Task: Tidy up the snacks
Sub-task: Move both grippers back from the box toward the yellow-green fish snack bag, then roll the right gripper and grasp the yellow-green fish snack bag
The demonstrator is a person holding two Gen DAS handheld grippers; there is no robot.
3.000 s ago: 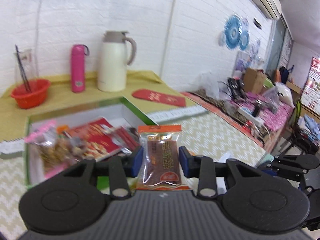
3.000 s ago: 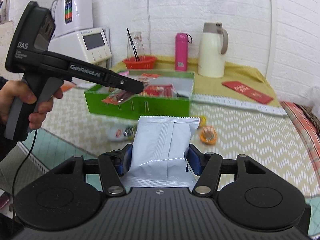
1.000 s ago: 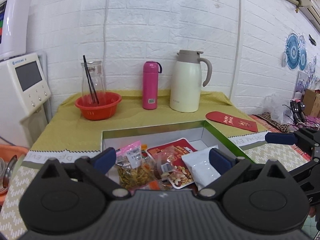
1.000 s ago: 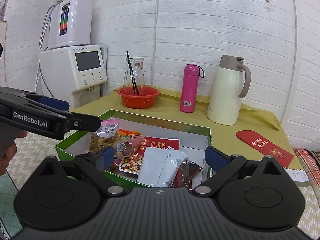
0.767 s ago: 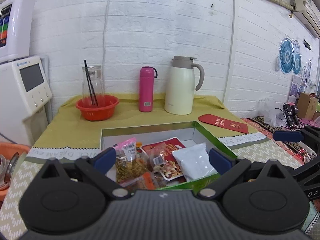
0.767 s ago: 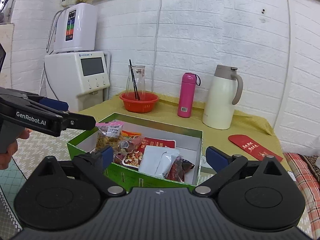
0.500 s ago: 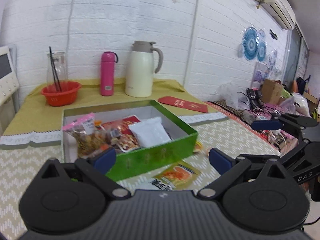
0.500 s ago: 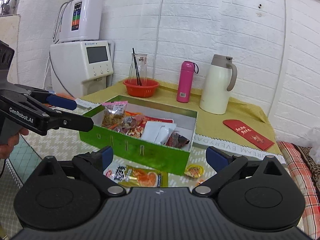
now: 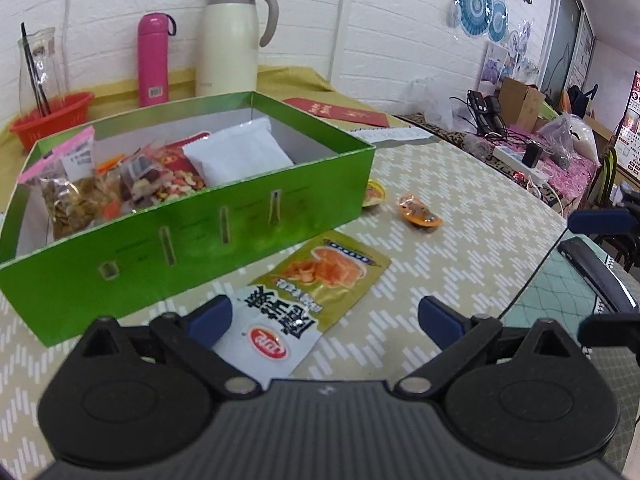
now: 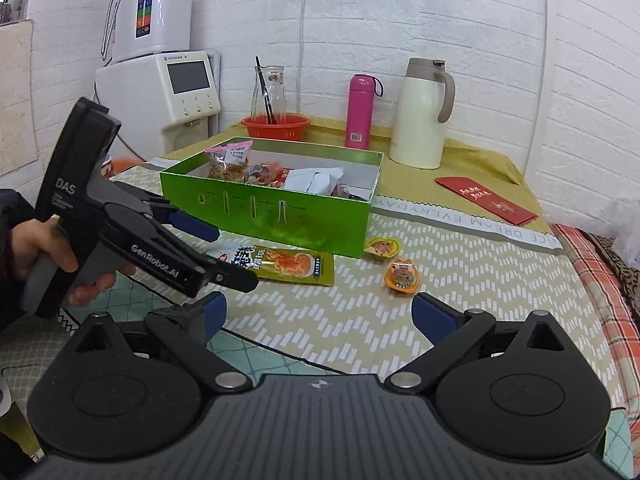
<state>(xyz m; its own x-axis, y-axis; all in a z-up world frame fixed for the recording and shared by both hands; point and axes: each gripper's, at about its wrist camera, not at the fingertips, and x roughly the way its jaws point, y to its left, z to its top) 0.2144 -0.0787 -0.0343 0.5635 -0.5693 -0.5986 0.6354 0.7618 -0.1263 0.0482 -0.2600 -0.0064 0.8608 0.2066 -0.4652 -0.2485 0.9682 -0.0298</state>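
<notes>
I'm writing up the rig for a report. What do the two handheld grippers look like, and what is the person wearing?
Both are matte black plastic with a ribbed top and round pivot housings. The left gripper and right gripper have blue pads on their fingers. Seen from the right wrist, the left one has a grey pistol handle, white "DAS" and "GenRobot.AI" lettering and a thin black cable. The hand shows a dark sleeve.

A bright green cardboard box (image 9: 224,224) with a white inside sits on a counter (image 9: 460,216) covered in beige cloth with white zigzag dashes. Beside it lie a yellow-green and white snack packet (image 9: 308,296) and 2 orange jelly cups (image 10: 401,276).
</notes>
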